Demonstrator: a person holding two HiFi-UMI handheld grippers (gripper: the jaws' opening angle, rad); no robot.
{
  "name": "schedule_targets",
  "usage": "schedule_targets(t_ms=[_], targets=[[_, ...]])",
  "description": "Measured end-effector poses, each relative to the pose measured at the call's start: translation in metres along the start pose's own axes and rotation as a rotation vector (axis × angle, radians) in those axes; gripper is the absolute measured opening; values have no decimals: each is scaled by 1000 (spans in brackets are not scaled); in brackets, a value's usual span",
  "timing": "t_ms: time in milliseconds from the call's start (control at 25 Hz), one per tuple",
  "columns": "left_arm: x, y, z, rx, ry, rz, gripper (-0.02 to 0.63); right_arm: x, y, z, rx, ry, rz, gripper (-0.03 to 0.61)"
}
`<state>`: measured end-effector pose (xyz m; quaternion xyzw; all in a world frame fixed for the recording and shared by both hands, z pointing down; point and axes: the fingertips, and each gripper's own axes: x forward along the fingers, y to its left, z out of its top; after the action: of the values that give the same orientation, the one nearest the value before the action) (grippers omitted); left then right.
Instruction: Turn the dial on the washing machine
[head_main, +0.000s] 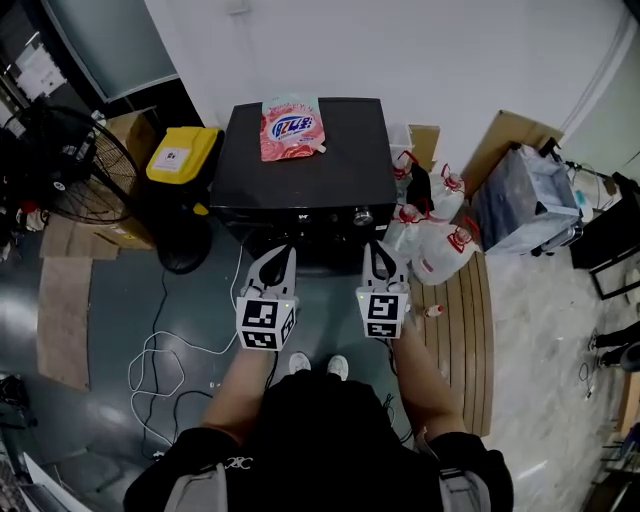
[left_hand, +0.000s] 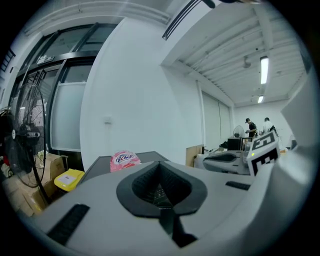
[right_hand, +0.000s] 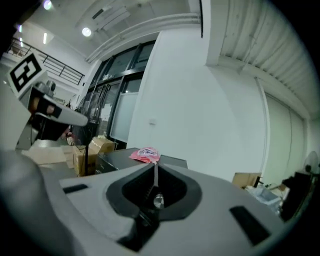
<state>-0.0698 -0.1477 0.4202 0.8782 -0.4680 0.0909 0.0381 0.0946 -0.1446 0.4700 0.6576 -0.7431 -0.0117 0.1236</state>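
The person's forearms reach out over the floor with the two grippers side by side, just short of the washer's (head_main: 300, 180) front. The left gripper (head_main: 279, 256) has its jaws pressed together on nothing. The right gripper (head_main: 377, 250) is closed and empty too, with its tips aimed at the front panel. The dial (head_main: 362, 215), a small silver knob, sits on that panel toward its right end, just ahead of the right gripper's tips and a little to their left, not touching them. In the right gripper view it shows as a bright spot through the opening low between the pads, so the aim looks roughly right. Since the step in hand seems to be the approach, the right jaws should open wide enough to straddle the knob before going in. They should then meet it square to the panel and close on its rim, not its face. The turn should come from rolling the wrist about the knob's own axis, because a sideways swing would likely slip off. The left gripper can hang back. Bottles (head_main: 445, 245) crowd the floor just right of the washer, so that elbow should stay tucked in. Farther off, a pink pouch (head_main: 291, 127) lies on the washer's top near the wall, clear of the work.
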Motion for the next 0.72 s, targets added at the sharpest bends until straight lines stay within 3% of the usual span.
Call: schedule_targets(t_ms=[160, 400, 600, 720], targets=[[4, 11, -7, -13, 19, 10, -9, 27, -1, -20, -71, 45, 1, 66], [8, 21, -21, -27, 50, 33, -9, 58, -2, -47, -124, 122, 23, 254], [9, 27, -34, -26, 77, 51, -9, 85, 3, -85, -240, 192, 56, 281], [8, 31, -42, -24, 94, 64, -9, 102, 4, -112, -368, 239, 60, 281]])
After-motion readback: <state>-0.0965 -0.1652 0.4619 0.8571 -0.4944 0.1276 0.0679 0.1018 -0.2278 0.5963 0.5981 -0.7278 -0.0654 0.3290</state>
